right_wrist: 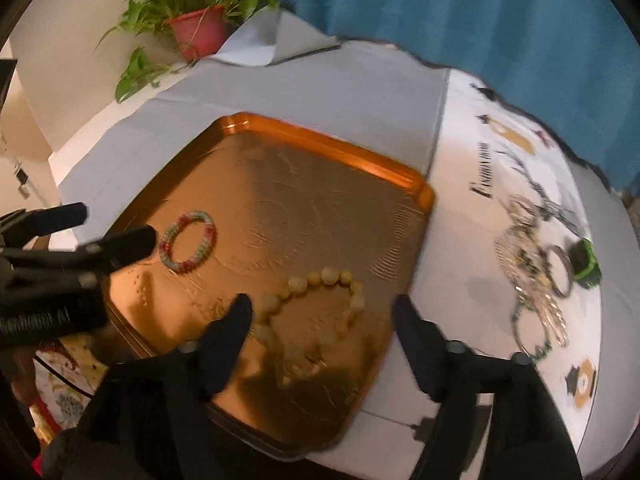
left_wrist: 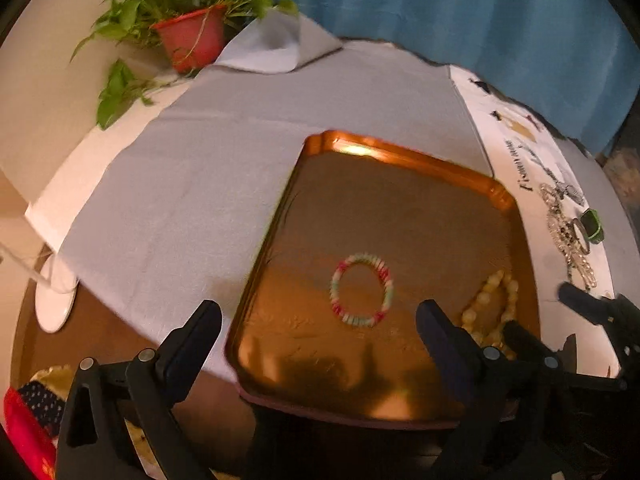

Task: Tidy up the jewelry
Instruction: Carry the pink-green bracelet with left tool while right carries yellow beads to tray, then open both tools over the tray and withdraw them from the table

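Note:
A copper tray [left_wrist: 404, 160] [right_wrist: 340, 148] sits on the grey cloth. A pink-green beaded bracelet [left_wrist: 362, 290] [right_wrist: 188, 247] lies flat in it. A yellow bead bracelet [left_wrist: 494, 312] [right_wrist: 320, 308] lies in it to the right. A heap of silver bracelets and bangles [left_wrist: 568, 236] [right_wrist: 532, 276] lies on the white printed cloth right of the tray. My left gripper [left_wrist: 320, 320] is open and empty above the tray's near edge. My right gripper [right_wrist: 322, 312] is open and empty above the yellow bracelet; it also shows in the left wrist view [left_wrist: 580, 304].
A potted plant [left_wrist: 192, 36] [right_wrist: 198, 32] stands at the table's far left corner. A green and black object [left_wrist: 592, 226] [right_wrist: 586, 264] lies by the silver heap. A blue curtain [right_wrist: 460, 12] hangs behind the table. A white lamp base [left_wrist: 54, 300] sits at left.

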Demonstrator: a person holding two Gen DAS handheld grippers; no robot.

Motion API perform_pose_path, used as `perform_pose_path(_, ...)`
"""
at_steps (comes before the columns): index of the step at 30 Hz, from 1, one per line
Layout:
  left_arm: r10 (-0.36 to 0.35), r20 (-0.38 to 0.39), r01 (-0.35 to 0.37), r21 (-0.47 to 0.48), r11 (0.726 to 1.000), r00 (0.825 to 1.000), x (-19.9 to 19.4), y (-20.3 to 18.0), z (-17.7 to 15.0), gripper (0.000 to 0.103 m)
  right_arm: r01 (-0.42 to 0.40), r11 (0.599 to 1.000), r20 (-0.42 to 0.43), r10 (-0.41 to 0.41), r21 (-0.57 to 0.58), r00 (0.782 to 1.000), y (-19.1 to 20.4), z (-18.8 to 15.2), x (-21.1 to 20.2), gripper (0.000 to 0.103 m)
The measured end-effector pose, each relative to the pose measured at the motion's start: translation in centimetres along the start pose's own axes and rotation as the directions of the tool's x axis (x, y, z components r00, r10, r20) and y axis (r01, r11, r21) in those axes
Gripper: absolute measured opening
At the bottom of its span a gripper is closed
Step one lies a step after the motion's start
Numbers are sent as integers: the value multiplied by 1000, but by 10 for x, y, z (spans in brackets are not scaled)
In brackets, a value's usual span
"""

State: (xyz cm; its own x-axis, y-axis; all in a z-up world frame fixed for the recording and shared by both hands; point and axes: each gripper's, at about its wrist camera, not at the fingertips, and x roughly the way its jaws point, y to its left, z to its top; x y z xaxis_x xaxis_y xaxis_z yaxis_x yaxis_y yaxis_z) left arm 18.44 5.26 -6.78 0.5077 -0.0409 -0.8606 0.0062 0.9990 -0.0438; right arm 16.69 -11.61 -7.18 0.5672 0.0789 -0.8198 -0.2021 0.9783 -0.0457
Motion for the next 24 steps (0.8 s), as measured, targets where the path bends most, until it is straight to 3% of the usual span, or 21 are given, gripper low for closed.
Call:
perform_pose_path(3,-32,-38,31,-15,999,999,-9,2,-13,97,-9,999,6,9,33,1000,-7,-14,-18,78)
perform_pose_path(12,-44,-1,44,40,998,999,-72,-22,-52,97,8,993,82,-17,115,996,-31,-59,-103,79)
perform_pose_path(20,-107,52,101,118,988,993,-145,-60,-75,97,58,979,175,-93,197,980,-61,-97,-181,83)
perform_pose_path(24,-180,43,169,178,969,983,-178,-84,-82,97,72,968,189,-120,241,975,-77,-115,-202,83)
